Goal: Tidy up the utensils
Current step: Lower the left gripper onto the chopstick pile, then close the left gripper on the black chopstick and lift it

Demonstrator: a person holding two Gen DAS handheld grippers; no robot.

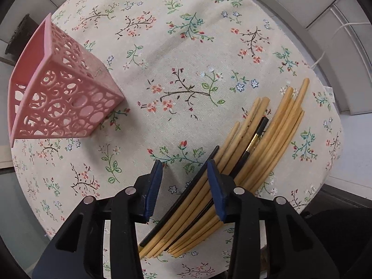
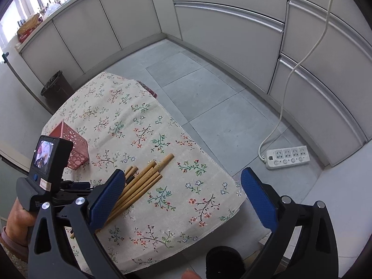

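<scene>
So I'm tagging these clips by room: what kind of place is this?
Most likely a home kitchen: pale cabinets with long handles line a grey tiled floor, and chopsticks lie beside a pink holder on a floral tablecloth.

Both grippers: black plastic frames w/ blue textured pads [image 1: 152, 190], silver screws. Left hand [image 2: 17, 220], lower left of frame: bare skin, pinkish sleeve cuff.

tablecloth [image 1: 186, 53]: woven cloth, matt, floral print. chopsticks [image 1: 274, 144]: mostly pale matt wood, a few glossy black. basket [image 1: 62, 93]: pink perforated plastic, smooth; gripper pads [image 1: 153, 188]: blue, finely textured, on black plastic.
</scene>
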